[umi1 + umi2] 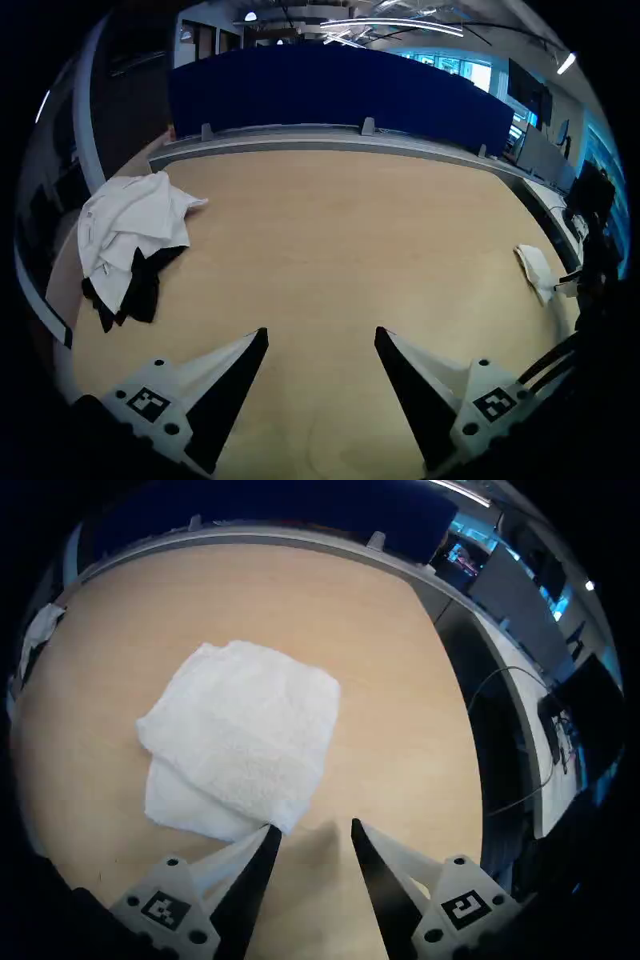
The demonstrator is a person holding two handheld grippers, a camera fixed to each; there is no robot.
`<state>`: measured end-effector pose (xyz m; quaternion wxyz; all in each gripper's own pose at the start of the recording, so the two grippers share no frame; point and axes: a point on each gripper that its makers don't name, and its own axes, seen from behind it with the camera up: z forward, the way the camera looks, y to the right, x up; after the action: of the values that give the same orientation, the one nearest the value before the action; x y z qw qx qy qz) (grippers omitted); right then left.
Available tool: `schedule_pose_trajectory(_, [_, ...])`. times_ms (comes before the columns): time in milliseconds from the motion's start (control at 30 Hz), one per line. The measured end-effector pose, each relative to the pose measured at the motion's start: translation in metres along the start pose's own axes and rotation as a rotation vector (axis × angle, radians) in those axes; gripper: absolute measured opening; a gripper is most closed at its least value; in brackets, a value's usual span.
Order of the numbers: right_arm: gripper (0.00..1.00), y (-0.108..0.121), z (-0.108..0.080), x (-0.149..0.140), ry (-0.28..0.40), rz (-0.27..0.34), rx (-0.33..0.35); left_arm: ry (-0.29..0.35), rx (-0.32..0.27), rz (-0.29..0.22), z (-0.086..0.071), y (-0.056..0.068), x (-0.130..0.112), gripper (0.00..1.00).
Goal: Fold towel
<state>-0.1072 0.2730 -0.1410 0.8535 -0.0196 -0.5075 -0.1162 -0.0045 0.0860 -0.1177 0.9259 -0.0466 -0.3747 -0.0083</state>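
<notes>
On the wooden table (400, 688), the white towel (240, 736) — seemingly already folded — lies just ahead-left of the right gripper (312, 836), jaws apart, empty; the left gripper (320, 340) — likewise agape — sits well apart.

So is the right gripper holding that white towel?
No, the right gripper stands open over bare table, with the towel lying folded just ahead of it.

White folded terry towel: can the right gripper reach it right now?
Probably yes: the open right gripper sits at the near edge of the white folded terry towel, nothing between.
</notes>
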Motion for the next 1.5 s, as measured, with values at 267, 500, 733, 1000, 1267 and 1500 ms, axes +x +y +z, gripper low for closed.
schedule_pose_trajectory(267, [0.73, 0.003, -0.003, -0.001, 0.0, -0.001, -0.007, 0.002, -0.008, 0.006, -0.001, 0.005, 0.002, 0.99])
schedule_pose_trajectory(500, [0.72, 0.003, -0.008, 0.0, 0.005, -0.009, -0.007, 0.004, -0.008, 0.004, -0.001, 0.004, 0.003, 1.0])
schedule_pose_trajectory(733, [0.73, 0.001, -0.014, 0.002, 0.015, -0.011, -0.004, 0.008, -0.009, 0.001, 0.0, 0.002, 0.005, 1.0])
schedule_pose_trajectory(1000, [0.73, -0.001, -0.019, 0.006, 0.027, -0.013, -0.007, 0.009, -0.011, 0.001, 0.001, 0.001, 0.004, 1.0])
schedule_pose_trajectory(1267, [0.75, -0.014, -0.022, 0.012, 0.05, -0.02, 0.021, 0.01, -0.011, -0.001, 0.0, -0.002, 0.004, 0.99])
schedule_pose_trajectory(1500, [0.75, -0.042, -0.021, 0.028, 0.081, -0.035, 0.061, 0.012, -0.011, -0.003, -0.001, -0.003, 0.006, 0.99])
